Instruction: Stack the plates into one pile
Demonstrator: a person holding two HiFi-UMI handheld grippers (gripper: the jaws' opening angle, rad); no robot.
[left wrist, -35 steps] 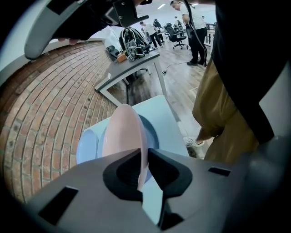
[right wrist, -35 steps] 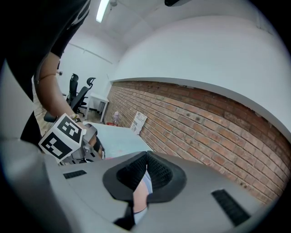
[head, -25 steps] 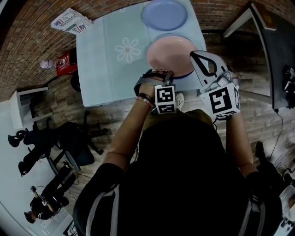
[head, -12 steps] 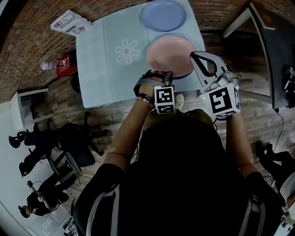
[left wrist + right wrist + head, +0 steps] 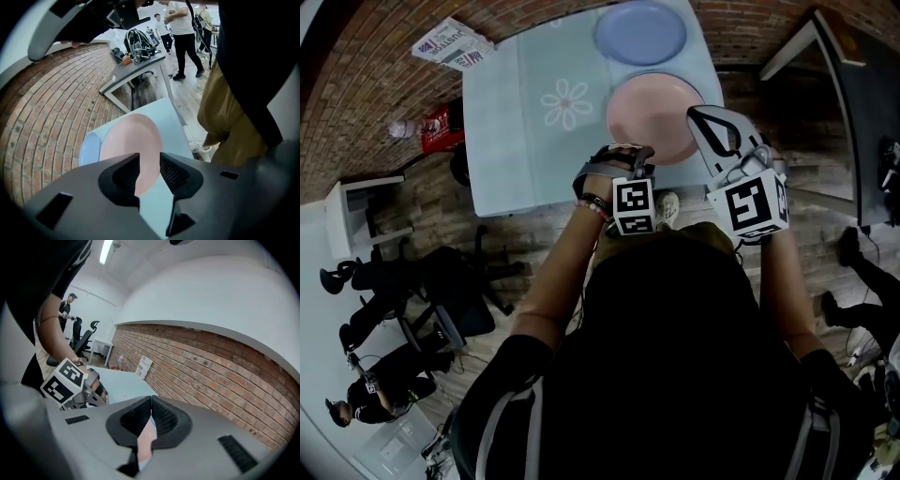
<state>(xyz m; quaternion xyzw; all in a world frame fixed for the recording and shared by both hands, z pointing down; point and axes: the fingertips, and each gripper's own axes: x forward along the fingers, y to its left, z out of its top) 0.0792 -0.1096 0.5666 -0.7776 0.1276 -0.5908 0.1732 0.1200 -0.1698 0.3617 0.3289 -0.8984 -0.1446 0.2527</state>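
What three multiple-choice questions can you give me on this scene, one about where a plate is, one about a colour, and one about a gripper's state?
1. Where does the blue plate lie relative to the pink plate?
A. Beyond it, not stacked
B. Stacked on top of it
C. Underneath it

2. What colour is the plate nearest the two hand-held grippers?
A. Green
B. Black
C. Pink

3. How do the jaws of the right hand-held gripper stand?
A. Wide apart
B. Shut, tips together
C. Clamped on a bottle

Answers:
1. A, since the head view shows the blue plate at the table's far end, past the pink one.
2. C, since the pink plate lies just ahead of both grippers.
3. B, since the right gripper view shows its jaw tips meeting.
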